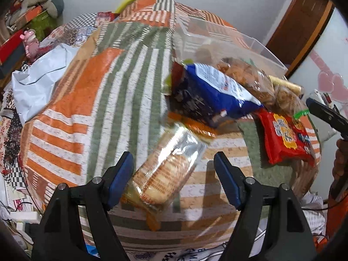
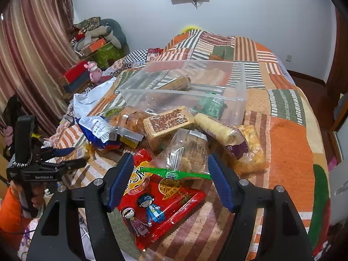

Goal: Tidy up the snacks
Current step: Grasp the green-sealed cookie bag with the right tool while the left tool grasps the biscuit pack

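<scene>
My left gripper (image 1: 174, 169) is open around a clear pack of round biscuits (image 1: 165, 169) lying on the patchwork bed; the pads do not touch it. Behind it lie a blue bag (image 1: 219, 91) and a red snack bag (image 1: 285, 139). My right gripper (image 2: 170, 176) is open above the red snack bag (image 2: 161, 204), with a clear green-sealed bag (image 2: 187, 152) between the fingers. A clear plastic bin (image 2: 239, 82) stands behind the snack pile and holds a biscuit roll (image 2: 176, 83) and a green packet (image 2: 209, 105). The left gripper (image 2: 65, 156) shows at the left.
More snacks lie before the bin: a tan cake pack (image 2: 167, 124), a long yellow roll (image 2: 215, 128), a bag of orange crackers (image 2: 250, 150). Boxes and a pink toy (image 2: 94, 70) sit left of the bed. A white bag (image 1: 41, 80) lies on the bed's left.
</scene>
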